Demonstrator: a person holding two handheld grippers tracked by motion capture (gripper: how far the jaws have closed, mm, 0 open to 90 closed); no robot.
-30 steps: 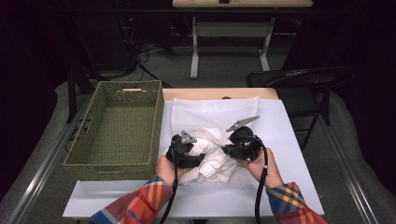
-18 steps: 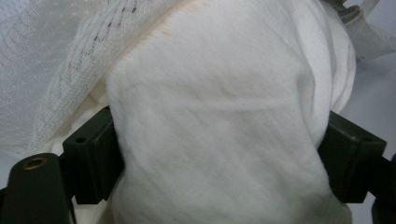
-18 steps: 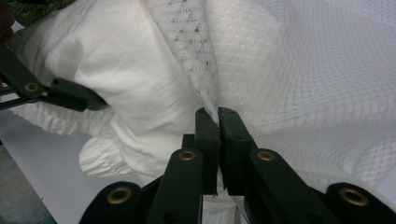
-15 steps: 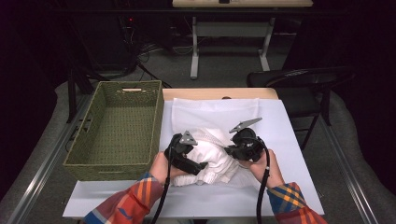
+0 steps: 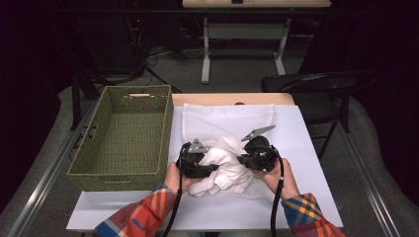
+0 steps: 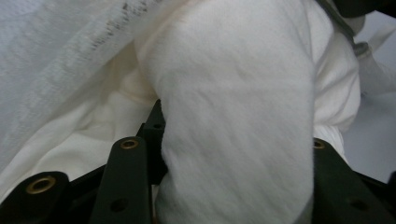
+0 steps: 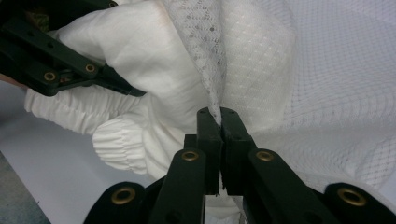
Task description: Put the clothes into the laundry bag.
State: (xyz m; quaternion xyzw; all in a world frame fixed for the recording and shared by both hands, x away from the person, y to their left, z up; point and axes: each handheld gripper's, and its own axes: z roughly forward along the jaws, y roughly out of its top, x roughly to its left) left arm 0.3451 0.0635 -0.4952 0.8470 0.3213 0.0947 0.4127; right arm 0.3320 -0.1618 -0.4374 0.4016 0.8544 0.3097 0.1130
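Since a second ago the white garment [image 5: 220, 170] has bunched tighter between the two claws and sits a little nearer the person, and the left claw [image 5: 210, 170] has shifted with it; its jaws have just been opening and then closing, and they now press on a thick fold of the garment [image 6: 238, 116] that stands between them. The garment lies at the near middle of the table [image 5: 316, 148], half under the edge of a mesh bag [image 5: 227, 118] spread flat behind it. The right claw [image 5: 242, 160] is closed tight, pinching the mesh edge [image 7: 215, 105] between its pads and lifting it off the garment [image 7: 154, 88].

The step in hand looks like stuffing the garment into the bag: one claw holds the mouth up, the other feeds cloth in. Next, the left claw would need to push its fold deeper under the raised mesh, then let go and take a fresh hold on the ribbed cuffs [image 7: 116, 144] trailing outside, while the right claw holds the mouth high. The woven basket [image 5: 123, 138] stands empty at the left, well apart.
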